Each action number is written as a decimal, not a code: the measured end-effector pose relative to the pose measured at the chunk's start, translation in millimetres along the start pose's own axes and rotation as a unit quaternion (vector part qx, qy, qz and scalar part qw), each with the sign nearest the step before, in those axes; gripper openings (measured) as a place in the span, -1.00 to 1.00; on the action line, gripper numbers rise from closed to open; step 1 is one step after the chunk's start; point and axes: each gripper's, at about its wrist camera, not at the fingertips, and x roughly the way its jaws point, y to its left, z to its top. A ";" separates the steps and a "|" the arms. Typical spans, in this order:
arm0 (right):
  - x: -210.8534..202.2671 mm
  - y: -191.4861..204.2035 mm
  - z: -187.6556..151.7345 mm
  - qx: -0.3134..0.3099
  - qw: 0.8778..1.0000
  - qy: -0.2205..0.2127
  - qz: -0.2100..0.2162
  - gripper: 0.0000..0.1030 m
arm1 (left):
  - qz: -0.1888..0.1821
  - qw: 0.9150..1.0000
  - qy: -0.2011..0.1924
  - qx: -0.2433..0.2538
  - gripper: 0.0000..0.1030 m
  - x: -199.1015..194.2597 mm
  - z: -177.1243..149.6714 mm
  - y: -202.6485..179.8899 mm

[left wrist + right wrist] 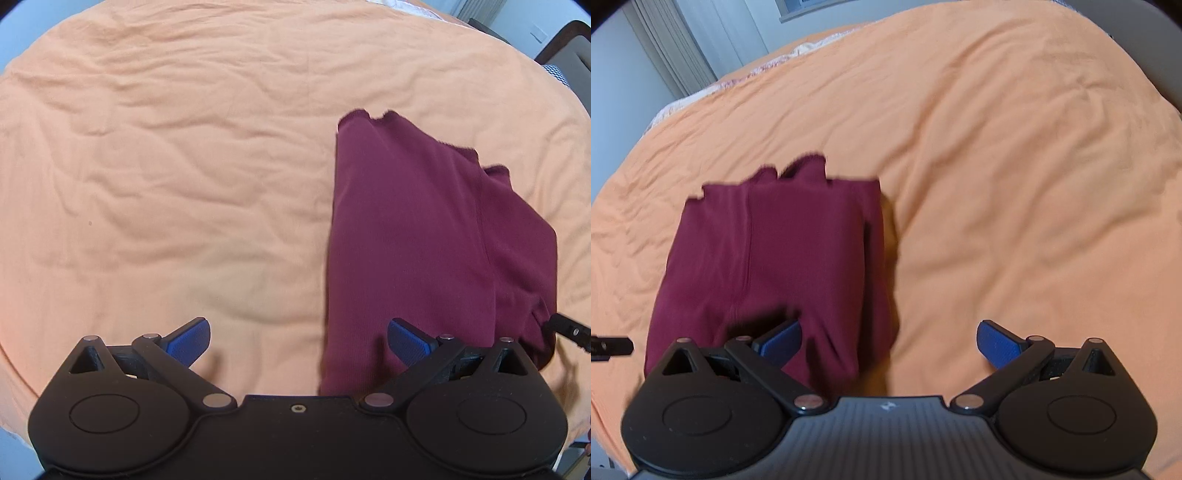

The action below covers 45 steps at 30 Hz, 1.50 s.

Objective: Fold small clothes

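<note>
Folded maroon garment (775,266) flat on orange bedsheet (147,166); left gripper (299,341) and right gripper (888,341) both spread apart, holding nothing.

light: soft, even, warm | blur: right wrist view smeared | edges: fisheye bending, dark corners
</note>
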 end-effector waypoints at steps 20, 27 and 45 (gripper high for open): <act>70.5 1.1 35.5 0.024 0.998 0.046 0.033 1.00 | -0.009 0.999 0.031 0.037 0.98 50.3 36.6 -33.7; 83.2 -2.7 27.3 0.041 0.997 0.055 0.032 1.00 | -0.010 0.998 0.046 0.039 0.99 63.7 36.3 -36.6; 63.5 39.7 28.9 -0.006 0.998 0.033 0.050 -0.58 | -0.078 0.995 0.061 0.029 -0.34 58.5 37.4 -44.5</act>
